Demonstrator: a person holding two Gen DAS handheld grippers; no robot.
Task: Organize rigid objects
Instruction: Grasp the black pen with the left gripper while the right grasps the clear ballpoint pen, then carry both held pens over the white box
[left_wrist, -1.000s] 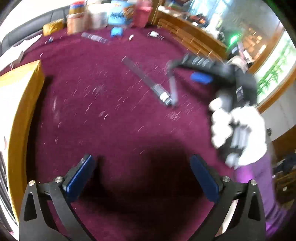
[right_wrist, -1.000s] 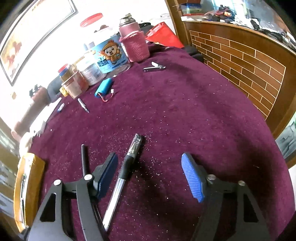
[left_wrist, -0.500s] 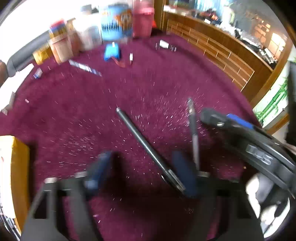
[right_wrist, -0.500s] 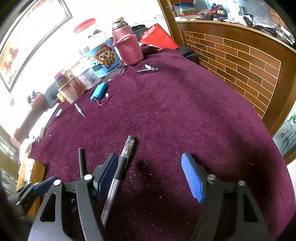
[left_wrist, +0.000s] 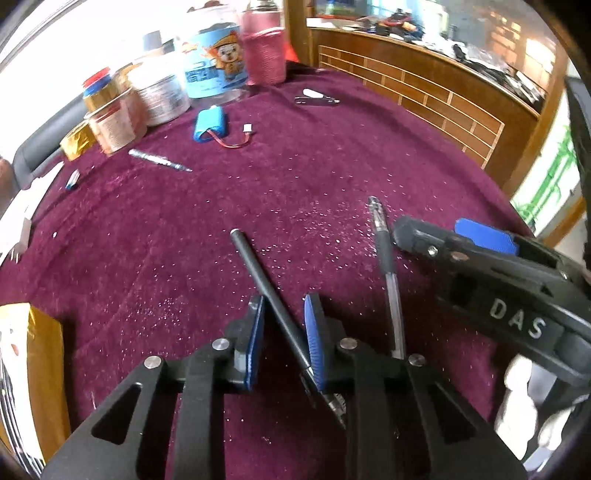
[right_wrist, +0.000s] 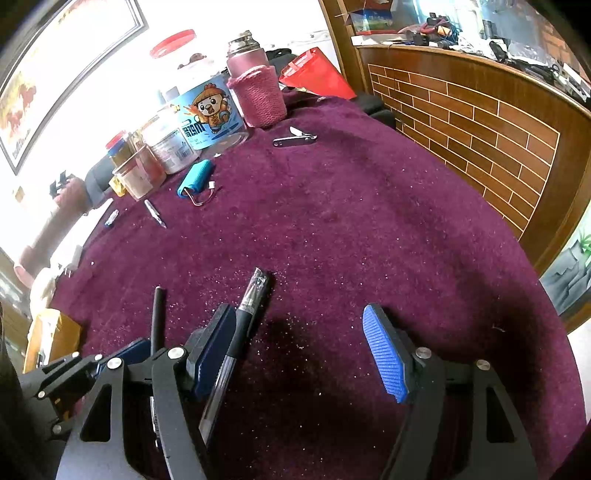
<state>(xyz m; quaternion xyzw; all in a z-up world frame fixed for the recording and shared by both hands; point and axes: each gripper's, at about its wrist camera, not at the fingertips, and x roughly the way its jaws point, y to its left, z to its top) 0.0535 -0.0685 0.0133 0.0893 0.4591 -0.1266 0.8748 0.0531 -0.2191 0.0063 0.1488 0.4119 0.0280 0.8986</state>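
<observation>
A black pen (left_wrist: 258, 273) lies on the maroon cloth and runs between the pads of my left gripper (left_wrist: 284, 332), whose jaws are nearly closed around it; it also shows in the right wrist view (right_wrist: 158, 314). A clear pen with a black grip (left_wrist: 386, 254) lies just right of it. My right gripper (right_wrist: 299, 343) is open, and the clear pen (right_wrist: 243, 325) lies beside its left finger (right_wrist: 210, 347). The right gripper also appears in the left wrist view (left_wrist: 480, 254).
Jars, a cartoon tub (right_wrist: 207, 110) and a pink flask (right_wrist: 258, 92) stand at the back. A blue battery pack (left_wrist: 208, 125), a nail clipper (left_wrist: 314, 99), a silver pen (left_wrist: 159, 160) and a yellow box (left_wrist: 33, 369) lie around. A wooden wall (right_wrist: 480, 122) bounds the right.
My left gripper swung right over the black pen and closed from wide open to nearly shut around it. The right gripper stayed open, shifting slightly along the clear pen.
</observation>
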